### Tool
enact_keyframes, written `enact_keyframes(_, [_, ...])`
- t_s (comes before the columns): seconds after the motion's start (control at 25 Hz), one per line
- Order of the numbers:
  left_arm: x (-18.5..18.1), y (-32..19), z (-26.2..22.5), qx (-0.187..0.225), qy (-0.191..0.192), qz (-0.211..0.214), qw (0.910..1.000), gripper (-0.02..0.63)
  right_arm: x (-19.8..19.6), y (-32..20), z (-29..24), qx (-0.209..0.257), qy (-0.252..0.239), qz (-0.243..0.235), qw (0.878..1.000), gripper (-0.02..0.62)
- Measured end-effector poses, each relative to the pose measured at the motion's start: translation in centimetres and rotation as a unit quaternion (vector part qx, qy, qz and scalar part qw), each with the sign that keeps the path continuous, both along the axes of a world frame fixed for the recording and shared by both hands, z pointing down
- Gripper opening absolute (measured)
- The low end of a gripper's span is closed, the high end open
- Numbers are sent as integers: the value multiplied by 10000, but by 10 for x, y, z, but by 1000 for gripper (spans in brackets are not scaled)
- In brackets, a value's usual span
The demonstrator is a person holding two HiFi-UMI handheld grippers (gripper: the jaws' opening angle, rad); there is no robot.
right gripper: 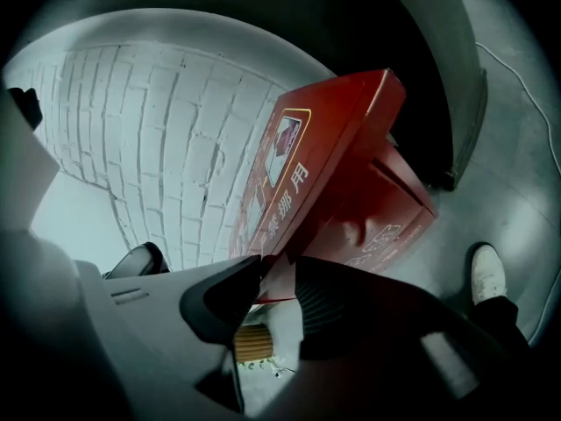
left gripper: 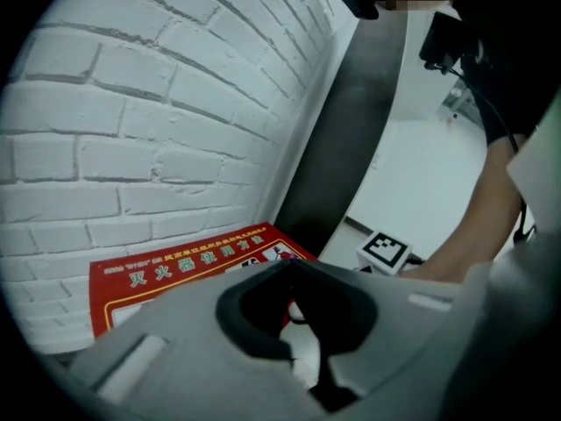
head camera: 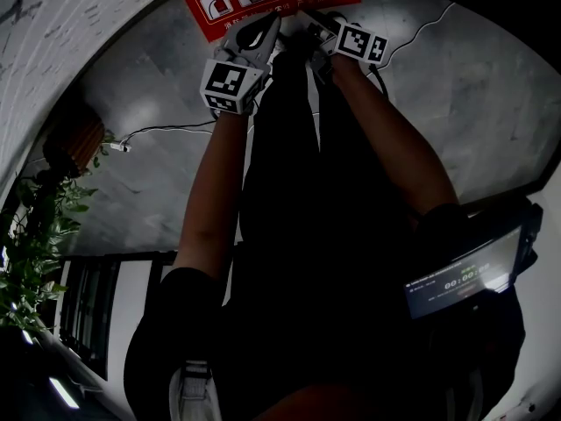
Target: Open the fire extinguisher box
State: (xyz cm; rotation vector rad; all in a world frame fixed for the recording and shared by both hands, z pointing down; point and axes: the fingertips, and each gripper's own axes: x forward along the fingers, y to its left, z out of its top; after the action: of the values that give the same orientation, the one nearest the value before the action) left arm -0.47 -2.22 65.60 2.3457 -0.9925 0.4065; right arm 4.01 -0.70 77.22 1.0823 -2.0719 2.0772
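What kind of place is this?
Probably an indoor hallway or lobby: a white brick wall, a polished grey stone floor, and a red fire extinguisher box by the wall.

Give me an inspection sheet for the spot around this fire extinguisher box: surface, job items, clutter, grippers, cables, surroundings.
Surface: grey stone-look floor.
Job's things: red fire extinguisher box against the white brick wall; its lid appears raised off the body.
Clutter: small tan ribbed thing on the floor, unidentified.
Grippers: left gripper tips together at the lid's front edge, grip unclear; right gripper jaws apart, the lid's corner between them, pressing or not unclear.
Cables: white cable lying across the floor.
Surroundings: leafy plant at the floor's edge; lit screen at the person's waist; white shoe.
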Motion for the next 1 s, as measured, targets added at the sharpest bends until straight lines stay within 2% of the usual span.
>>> enact_keyframes(0.32, [6,0,1,15,48,-2,10000,0,2,-3,-15,60,-117,209,9997,112])
enact_keyframes(0.6, [9,-4,-22,192,79,16,9998,0,-1,-10,-58,396,-147,158,9990,110])
enact_keyframes(0.8, [6,-13,-42,379,143,-8,9992,0,-9,-27,-101,1032,93,-140,9945,107])
enact_keyframes(1.0, [-7,-34,-41,475,178,-229,9984,0,-19,-60,-121,1818,495,-491,9809,83])
